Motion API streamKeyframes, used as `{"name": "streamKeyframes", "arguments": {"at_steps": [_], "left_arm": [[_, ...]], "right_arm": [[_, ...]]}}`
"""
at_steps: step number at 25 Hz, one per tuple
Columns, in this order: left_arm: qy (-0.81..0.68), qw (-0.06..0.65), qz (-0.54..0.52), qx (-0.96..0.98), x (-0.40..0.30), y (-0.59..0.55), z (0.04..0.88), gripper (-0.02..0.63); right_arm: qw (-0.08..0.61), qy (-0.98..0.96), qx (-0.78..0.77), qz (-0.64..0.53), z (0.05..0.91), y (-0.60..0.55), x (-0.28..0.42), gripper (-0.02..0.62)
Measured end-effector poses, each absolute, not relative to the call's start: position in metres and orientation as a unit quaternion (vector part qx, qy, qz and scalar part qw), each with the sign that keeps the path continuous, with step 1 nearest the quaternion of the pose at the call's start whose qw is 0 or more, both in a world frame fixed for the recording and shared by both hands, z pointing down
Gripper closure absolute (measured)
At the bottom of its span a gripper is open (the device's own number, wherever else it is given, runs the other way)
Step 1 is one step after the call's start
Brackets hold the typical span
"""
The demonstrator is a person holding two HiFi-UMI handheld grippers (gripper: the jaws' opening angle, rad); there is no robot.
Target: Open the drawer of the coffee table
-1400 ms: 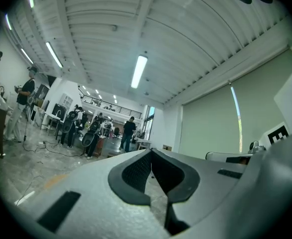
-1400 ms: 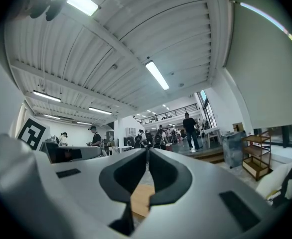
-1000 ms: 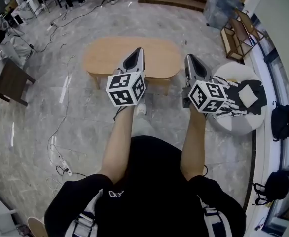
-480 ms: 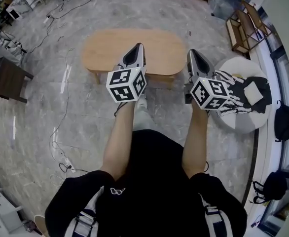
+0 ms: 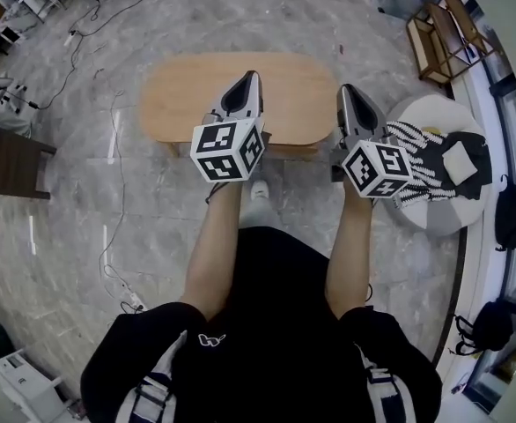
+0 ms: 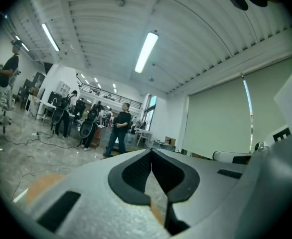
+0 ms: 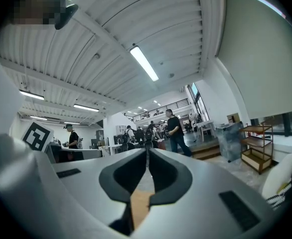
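Observation:
The coffee table (image 5: pixel 187 95) has an oval light-wood top and stands on the marble floor straight ahead of me. Its drawer is hidden from this steep view. My left gripper (image 5: pixel 253 76) is held level above the table's near half, shut with nothing between its jaws. My right gripper (image 5: pixel 346 88) hangs by the table's right end, also shut and empty. In the left gripper view the dark pads (image 6: pixel 136 171) meet at the tips (image 6: pixel 151 152). In the right gripper view the jaws (image 7: pixel 147 153) are closed too, and a strip of the wooden top (image 7: pixel 138 205) shows below them.
A white round pouf (image 5: pixel 434 218) with a black-and-white cloth stands right of the table. A wooden rack (image 5: pixel 443 33) is at the far right, a dark side table (image 5: pixel 11 161) at the left. Cables (image 5: pixel 108 236) cross the floor. People (image 6: pixel 118 131) stand far off.
Both grippers have moved forward together towards the coffee table, and their tips now reach over it. The jaws have stayed shut.

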State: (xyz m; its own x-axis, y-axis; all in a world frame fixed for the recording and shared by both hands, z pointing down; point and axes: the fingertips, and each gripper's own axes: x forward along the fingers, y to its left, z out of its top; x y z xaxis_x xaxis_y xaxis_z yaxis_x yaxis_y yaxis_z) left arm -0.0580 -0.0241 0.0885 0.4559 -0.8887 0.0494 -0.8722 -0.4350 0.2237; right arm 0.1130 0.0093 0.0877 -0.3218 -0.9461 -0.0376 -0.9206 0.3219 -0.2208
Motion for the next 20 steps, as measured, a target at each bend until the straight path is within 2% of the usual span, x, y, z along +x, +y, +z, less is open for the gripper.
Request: {"name": "streamKeyframes", "arguments": {"at_steps": [10,20], "left_arm": [[-0.499,0.12,-0.052,0.857,-0.064,-0.152,0.072,0.597],[-0.502,0.12,-0.055,0.855,-0.099,-0.222,0.082,0.597]], "right_arm": [[0.06,0.808,-0.582,-0.073,0.073,-0.11,0.097,0.575],[0.055,0.821,-0.561,-0.084,0.081,-0.188,0.057,0.575]]}}
